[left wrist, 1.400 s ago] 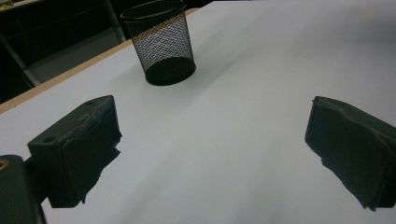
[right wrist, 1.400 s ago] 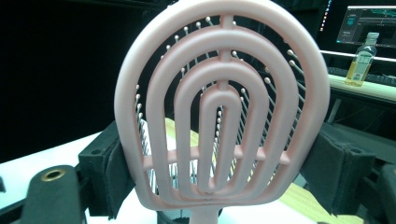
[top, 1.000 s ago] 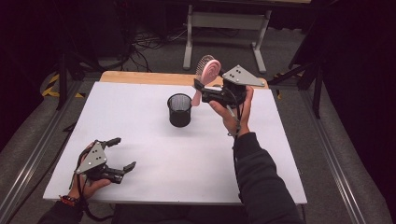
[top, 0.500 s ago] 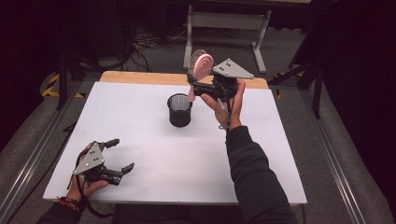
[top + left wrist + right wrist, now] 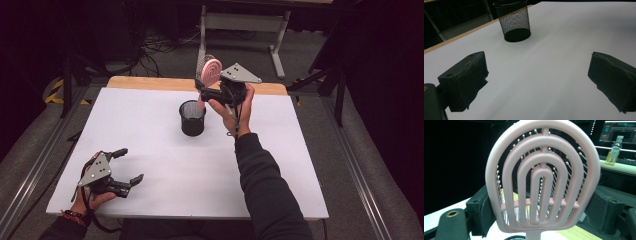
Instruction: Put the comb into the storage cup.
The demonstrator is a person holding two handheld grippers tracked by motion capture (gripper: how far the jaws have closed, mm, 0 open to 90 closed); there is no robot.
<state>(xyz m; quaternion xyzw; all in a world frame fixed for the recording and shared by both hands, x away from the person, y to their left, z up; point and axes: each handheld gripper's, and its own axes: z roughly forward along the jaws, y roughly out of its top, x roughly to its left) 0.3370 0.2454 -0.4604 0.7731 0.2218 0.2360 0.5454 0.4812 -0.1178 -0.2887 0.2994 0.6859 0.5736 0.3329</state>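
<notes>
A pink vented hairbrush [image 5: 209, 74] is held upright in my right gripper [image 5: 206, 93], which is shut on it just above and to the right of a black mesh cup [image 5: 192, 118]. The brush handle points down toward the cup's rim. In the right gripper view the brush head [image 5: 543, 176] sits between the two pads, bristles facing away. My left gripper [image 5: 126, 165] rests open near the front left of the white table [image 5: 150, 150], with nothing between its jaws. From the left gripper view the mesh cup [image 5: 514, 21] stands far ahead.
A wooden strip [image 5: 150, 83] borders the table's far edge. A metal stand [image 5: 240, 22] and cables lie on the floor behind. In the right gripper view a bottle [image 5: 614, 151] and a monitor [image 5: 620, 132] show on a far desk.
My right gripper has carried the hairbrush leftward and slightly nearer, bringing it over the mesh cup's right side. The left gripper has stayed put.
</notes>
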